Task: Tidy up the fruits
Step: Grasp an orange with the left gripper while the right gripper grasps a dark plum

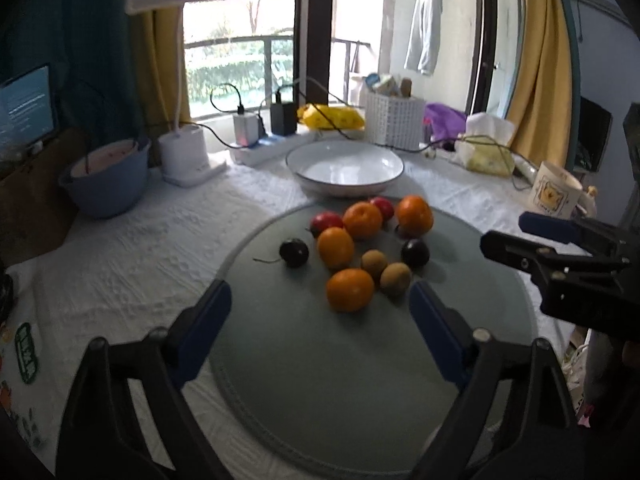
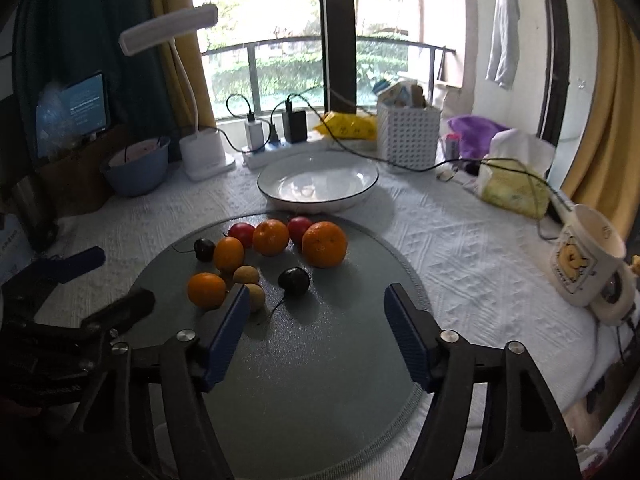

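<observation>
Fruit sits clustered on a round grey mat [image 1: 304, 380] on the bench [image 1: 132, 256], which is covered with a white textured cloth. Four oranges: nearest orange [image 1: 349, 289], left-middle orange [image 1: 335, 248], centre-back orange [image 1: 362, 220], right-back orange [image 1: 414, 215]. Two red fruits at the back, one [image 1: 326, 222] left of the centre-back orange, the other [image 1: 382, 206] partly hidden between the two back oranges. Two dark plums: left plum [image 1: 294, 253] with a thin stem trailing left, right plum [image 1: 415, 253]. Two brown kiwis touching each other, kiwi one [image 1: 374, 263] and kiwi two [image 1: 395, 278], just right of the nearest orange.

White bowl [image 1: 344, 168] with a dark rim stands just behind the mat, nothing in it.

Left tongs [image 1: 320, 332] spread wide, grasping nothing, hovering over the near part of the mat with the nearest orange just ahead. Right tongs [image 2: 314, 328] also spread wide and hold nothing, low over the mat, the right plum and kiwi two close in front of the left finger.

Around: blue bowl [image 1: 104, 184] far left, white desk lamp [image 1: 184, 152], white woven basket [image 1: 394, 118], mug [image 2: 586, 260] tilted at the right edge, tissue box [image 2: 516, 184], chargers and cables by the window.
</observation>
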Available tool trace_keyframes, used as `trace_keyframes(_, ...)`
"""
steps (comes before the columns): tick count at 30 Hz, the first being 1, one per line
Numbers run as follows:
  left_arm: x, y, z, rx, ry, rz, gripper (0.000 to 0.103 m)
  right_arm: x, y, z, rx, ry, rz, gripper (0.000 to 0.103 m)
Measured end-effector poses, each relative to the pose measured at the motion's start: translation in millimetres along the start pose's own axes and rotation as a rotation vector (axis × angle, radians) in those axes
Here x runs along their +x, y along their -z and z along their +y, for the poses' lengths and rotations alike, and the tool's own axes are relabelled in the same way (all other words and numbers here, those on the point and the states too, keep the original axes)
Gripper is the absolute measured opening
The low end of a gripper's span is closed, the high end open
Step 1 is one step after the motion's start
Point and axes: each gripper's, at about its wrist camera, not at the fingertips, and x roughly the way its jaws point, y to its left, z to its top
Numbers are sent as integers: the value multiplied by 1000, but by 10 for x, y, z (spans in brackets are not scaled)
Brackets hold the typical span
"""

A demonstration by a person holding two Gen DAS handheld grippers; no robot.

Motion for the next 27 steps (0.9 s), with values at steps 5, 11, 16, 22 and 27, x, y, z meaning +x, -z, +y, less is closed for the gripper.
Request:
trace_keyframes(5,297,-50,-7,7,0,80,72,262,-72,-66,5,-25,48,68)
trace_keyframes(11,546,-57,-5,-3,29,145,66,585,-137,-100,-16,-70,105,52)
trace_keyframes(16,628,-83,-103,29,67,163,62,771,-156,-6,-37,-132,146,47)
trace_keyframes(22,671,-93,-165,54,112,171,46,910,-129,29,-28,-152,184,37)
trace_keyframes(27,698,-88,-150,39,129,187,34,926,-112,41,-31,-165,189,31)
